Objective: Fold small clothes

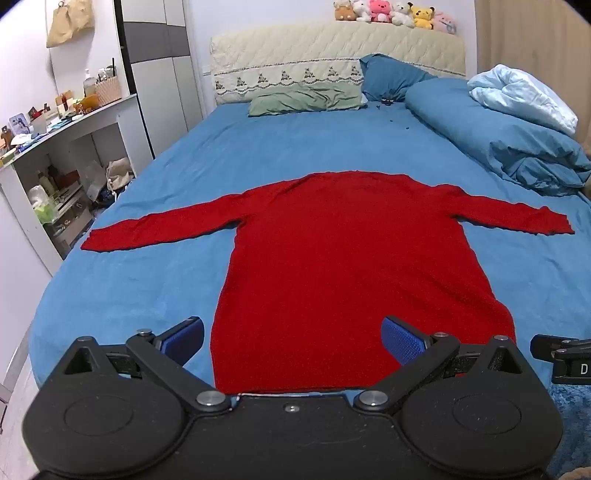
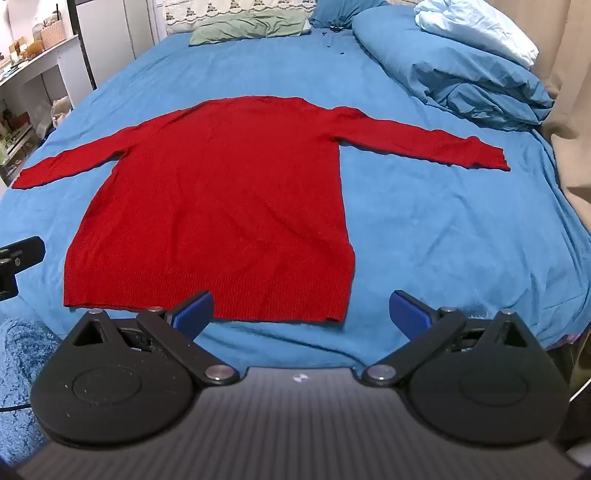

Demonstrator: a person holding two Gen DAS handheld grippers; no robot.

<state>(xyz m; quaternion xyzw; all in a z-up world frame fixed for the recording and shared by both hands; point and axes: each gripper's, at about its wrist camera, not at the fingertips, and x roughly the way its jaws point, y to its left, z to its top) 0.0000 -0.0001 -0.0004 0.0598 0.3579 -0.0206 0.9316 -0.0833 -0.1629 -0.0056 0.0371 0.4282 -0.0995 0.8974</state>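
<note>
I have a red sweater (image 1: 343, 258) spread flat on the blue bedsheet (image 1: 147, 295), hem toward me, both sleeves stretched out to the sides and the neckline pointing at the headboard (image 1: 332, 48). Nothing is folded yet.

My left gripper (image 1: 291, 338) hovers at the near edge of the bed with its fingers spread wide and nothing between them; the left blue pad (image 1: 184, 334) sits over bare sheet just beside the hem's left corner, the right pad over the red knit. My right gripper (image 2: 301, 314) is likewise wide apart and empty, its left pad (image 2: 194, 310) over the ribbed hem and its right pad over the sheet, past the sweater's right corner. Whether either pad actually touches the fabric, I cannot tell.

Farther up the bed lie a green pillow (image 1: 303, 99), a blue pillow (image 1: 391, 75) and a bunched blue duvet (image 1: 498, 136) with a pale blue blanket (image 1: 524, 96) on top. Plush toys (image 1: 395, 13) line the headboard. A cluttered white shelf (image 1: 66, 122) stands along the left of the bed.
</note>
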